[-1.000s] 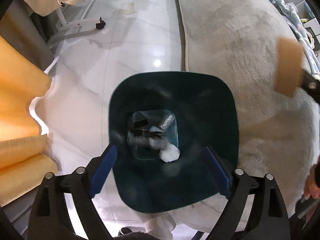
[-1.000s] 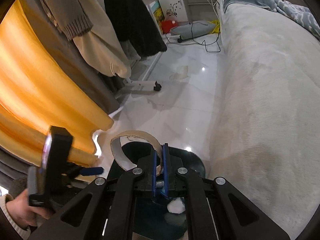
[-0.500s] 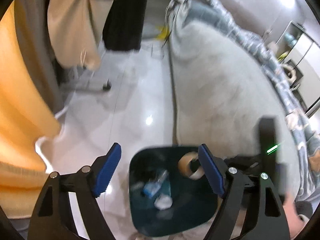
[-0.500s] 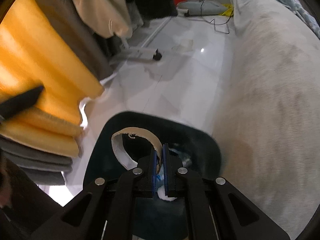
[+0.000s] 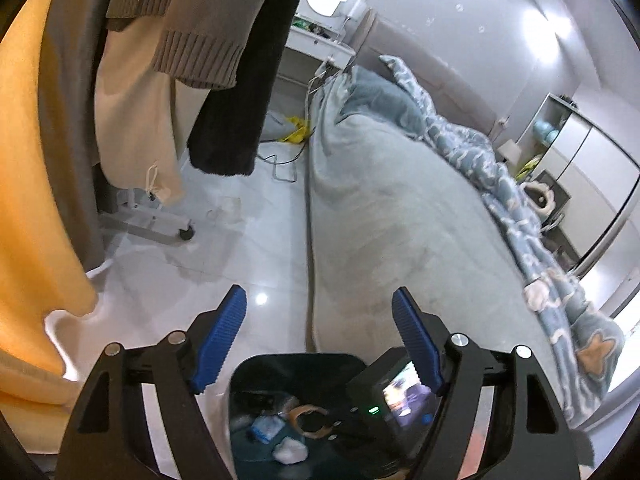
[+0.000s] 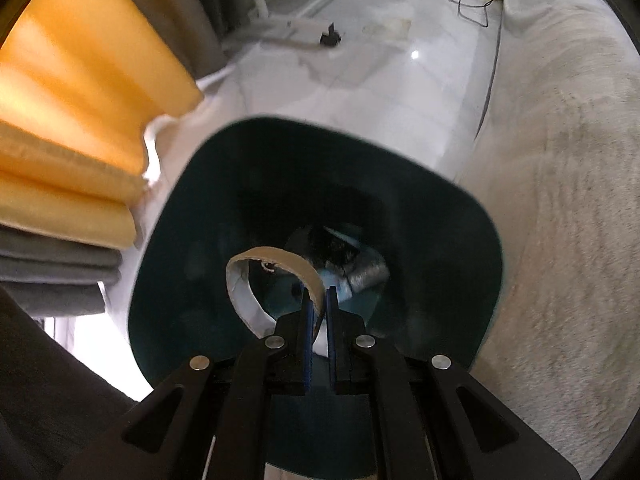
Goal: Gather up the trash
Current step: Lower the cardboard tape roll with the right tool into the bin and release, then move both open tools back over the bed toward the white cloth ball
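Over the dark teal bin (image 6: 452, 216) on the white floor (image 6: 360, 80) by the bed (image 5: 400, 220), I see my right gripper (image 6: 319, 300) pointing straight down, clamped on the cardboard ring (image 6: 280, 258) inside its mouth, while my left gripper (image 5: 320, 320), angled above, is closing on nothing.

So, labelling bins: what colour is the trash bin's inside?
Dark teal, clearest in the right wrist view: trash bin.
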`<state>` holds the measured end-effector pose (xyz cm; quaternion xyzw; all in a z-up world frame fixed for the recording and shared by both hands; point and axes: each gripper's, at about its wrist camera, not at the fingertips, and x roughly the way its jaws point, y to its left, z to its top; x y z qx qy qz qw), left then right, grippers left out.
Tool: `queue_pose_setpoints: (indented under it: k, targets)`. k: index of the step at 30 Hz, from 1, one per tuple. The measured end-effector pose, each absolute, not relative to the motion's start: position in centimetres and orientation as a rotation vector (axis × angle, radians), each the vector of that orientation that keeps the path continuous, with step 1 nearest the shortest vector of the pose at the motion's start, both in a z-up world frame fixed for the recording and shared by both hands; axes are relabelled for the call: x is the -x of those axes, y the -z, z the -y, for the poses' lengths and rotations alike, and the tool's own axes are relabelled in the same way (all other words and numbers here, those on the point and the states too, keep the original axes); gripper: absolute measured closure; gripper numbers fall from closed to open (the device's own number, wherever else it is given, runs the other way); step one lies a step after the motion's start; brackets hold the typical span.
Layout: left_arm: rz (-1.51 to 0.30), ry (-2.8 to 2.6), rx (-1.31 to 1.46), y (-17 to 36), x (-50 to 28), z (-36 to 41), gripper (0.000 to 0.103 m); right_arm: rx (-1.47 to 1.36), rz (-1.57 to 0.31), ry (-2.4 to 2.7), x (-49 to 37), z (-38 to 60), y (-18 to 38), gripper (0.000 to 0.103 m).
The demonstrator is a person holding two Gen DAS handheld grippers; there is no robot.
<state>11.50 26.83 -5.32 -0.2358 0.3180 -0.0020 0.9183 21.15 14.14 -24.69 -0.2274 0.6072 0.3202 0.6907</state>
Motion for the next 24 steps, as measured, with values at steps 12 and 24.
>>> queue_pose_setpoints:
  k: [12, 24]
  targets:
    - [-0.539, 0.056, 0.467, 3.2, -10.9, -26.3, 0.026, 0.604, -1.402, -0.71, -19.1, -13.0, 24.4, 0.042]
    - [-0.474, 0.068, 0.476, 2.0, -11.8, -25.3, 0.026, 0.487, -1.284, -0.764, -18.7, -10.4, 19.4, 0.042]
